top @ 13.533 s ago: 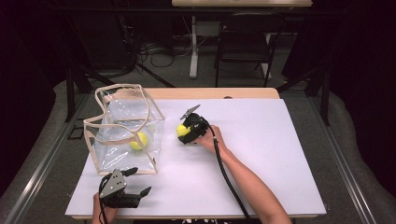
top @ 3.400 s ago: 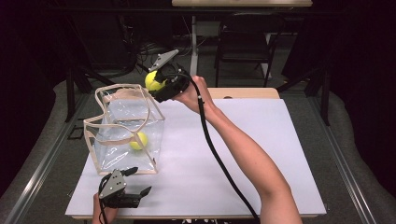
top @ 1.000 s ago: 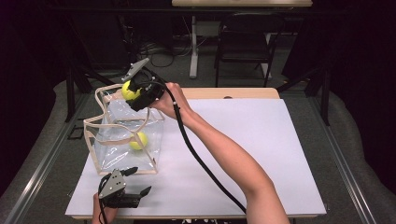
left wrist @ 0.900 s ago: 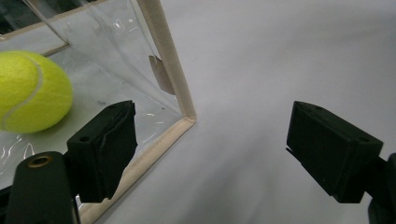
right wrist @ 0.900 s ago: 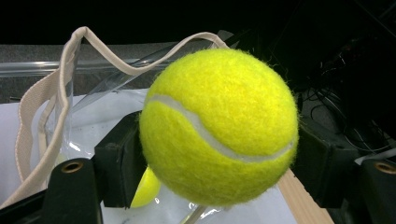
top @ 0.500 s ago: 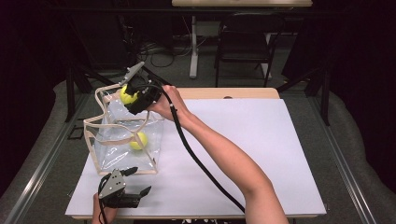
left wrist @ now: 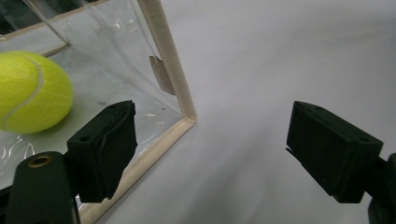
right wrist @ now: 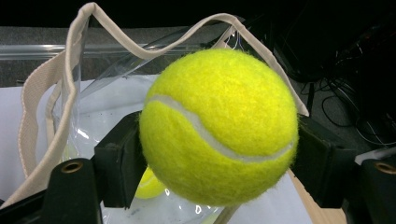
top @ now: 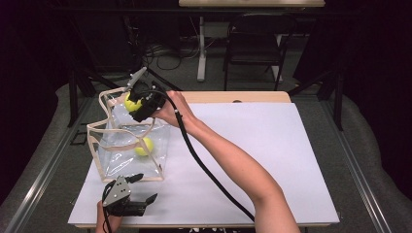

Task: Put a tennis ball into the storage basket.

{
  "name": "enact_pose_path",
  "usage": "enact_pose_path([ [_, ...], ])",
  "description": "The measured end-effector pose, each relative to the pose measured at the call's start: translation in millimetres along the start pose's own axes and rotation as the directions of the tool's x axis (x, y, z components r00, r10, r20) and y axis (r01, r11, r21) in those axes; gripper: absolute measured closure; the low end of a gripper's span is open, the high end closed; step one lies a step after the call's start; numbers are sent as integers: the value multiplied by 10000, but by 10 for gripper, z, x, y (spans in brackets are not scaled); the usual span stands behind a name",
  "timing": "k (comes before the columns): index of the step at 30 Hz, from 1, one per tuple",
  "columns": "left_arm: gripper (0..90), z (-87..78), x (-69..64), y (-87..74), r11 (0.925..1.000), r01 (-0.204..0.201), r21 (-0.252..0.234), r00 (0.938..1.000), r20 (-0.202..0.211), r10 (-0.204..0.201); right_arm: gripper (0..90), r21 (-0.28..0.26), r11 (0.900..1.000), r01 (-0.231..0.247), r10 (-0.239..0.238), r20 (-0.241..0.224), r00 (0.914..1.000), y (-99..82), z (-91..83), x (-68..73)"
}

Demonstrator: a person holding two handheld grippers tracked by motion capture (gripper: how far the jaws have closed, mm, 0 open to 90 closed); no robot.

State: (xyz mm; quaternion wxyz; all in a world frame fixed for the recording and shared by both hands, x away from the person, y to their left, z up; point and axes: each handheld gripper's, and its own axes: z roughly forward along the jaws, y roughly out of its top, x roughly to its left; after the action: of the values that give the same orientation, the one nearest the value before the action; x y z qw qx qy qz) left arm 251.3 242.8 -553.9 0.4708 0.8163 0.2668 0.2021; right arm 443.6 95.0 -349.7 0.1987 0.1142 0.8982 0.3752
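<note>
A yellow tennis ball (right wrist: pixel 218 127) is clamped between the two black jaws of the right gripper (right wrist: pixel 218 158), one pad pressed against each side. Behind and below it, a clear plastic bag (right wrist: pixel 93 100) with beige trim is seen open, and a second ball (right wrist: pixel 150 184) is glimpsed inside.

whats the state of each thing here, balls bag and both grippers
held tennis ball: clamped between the right gripper's jaws, over the bag's open top
second tennis ball: lying inside the bag on its bottom
clear bag: standing upright on the table, top open
right gripper: shut on the held ball
left gripper: open, holding nothing, near the bag's front corner
table: covered in white
</note>
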Motion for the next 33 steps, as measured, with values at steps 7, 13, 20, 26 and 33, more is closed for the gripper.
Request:
enact_pose_path([
  [7, 159, 0, -2, 1, 10000, 8, -8, 10000, -11, -8, 256, 96, 10000, -5, 5, -38, 10000, -6, 21, 6],
  [13, 159, -1, 0, 0, 10000, 3, -18, 10000, 2, -3, 256, 196, 9998, 6, -5, -53, 10000, -12, 44, 13],
  [20, 159, -5, 1, -1, 10000, 9, -26, 10000, 5, -9, 256, 319, 9995, 21, -18, -98, 10000, -21, 76, 25],
  [26, 159, -3, -1, 0, 10000, -1, -18, 10000, 11, 1, 254, 399, 9992, -19, 21, -60, 10000, -33, 102, 36],
  [33, 159, -4, 0, -1, 10000, -5, -13, 10000, 9, 5, 238, 561, 9984, -42, 55, -230, 9997, -46, 135, 29],
])
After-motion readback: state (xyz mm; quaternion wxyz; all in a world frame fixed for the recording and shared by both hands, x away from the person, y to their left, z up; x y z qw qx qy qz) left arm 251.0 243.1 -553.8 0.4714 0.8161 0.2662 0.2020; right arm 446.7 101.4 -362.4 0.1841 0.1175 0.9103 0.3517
